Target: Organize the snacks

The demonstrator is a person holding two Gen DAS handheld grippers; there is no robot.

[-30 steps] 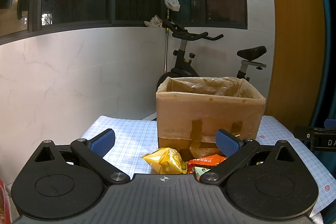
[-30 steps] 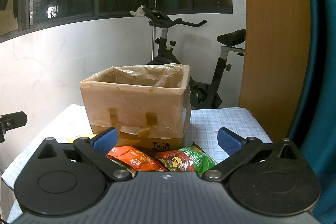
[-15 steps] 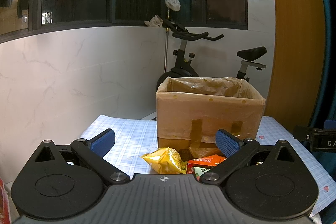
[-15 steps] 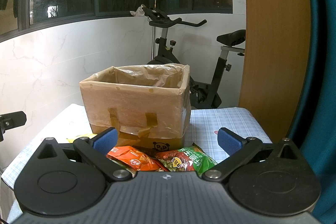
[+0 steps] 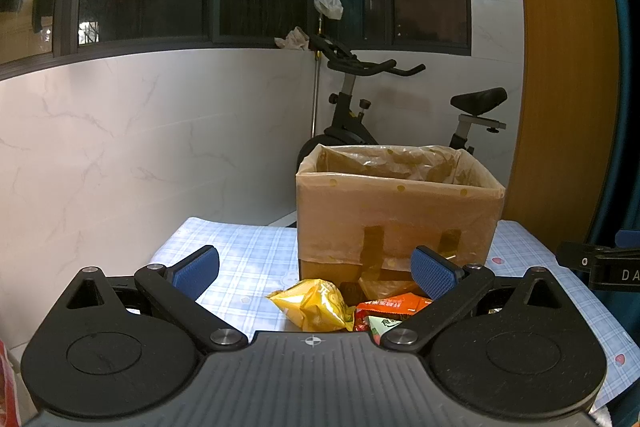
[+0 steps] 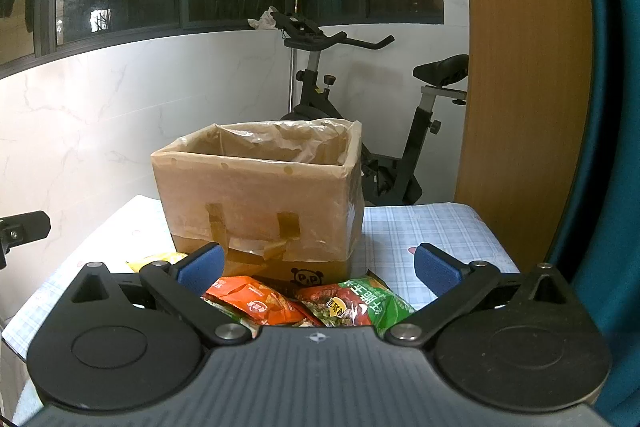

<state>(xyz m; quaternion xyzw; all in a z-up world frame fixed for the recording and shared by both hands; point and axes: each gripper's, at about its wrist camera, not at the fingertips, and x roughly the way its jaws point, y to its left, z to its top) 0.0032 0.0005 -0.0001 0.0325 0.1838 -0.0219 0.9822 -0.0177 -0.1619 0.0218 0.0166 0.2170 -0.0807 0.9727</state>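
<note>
A cardboard box [image 5: 396,211] lined with a plastic bag stands on the checked tablecloth, open at the top; the same box [image 6: 260,203] fills the middle of the right wrist view. In front of it lie snack packets: a yellow packet [image 5: 314,305], an orange packet [image 5: 394,305], the same orange packet [image 6: 256,301] and a red-and-green packet [image 6: 356,305]. My left gripper [image 5: 316,271] is open above the yellow packet, holding nothing. My right gripper [image 6: 318,267] is open over the orange and green packets, also holding nothing.
An exercise bike [image 5: 360,115] stands behind the table by the white marble wall. A wooden panel [image 6: 520,67] and a teal curtain [image 6: 616,107] rise on the right. The other gripper's black tip [image 5: 592,263] shows at the right edge.
</note>
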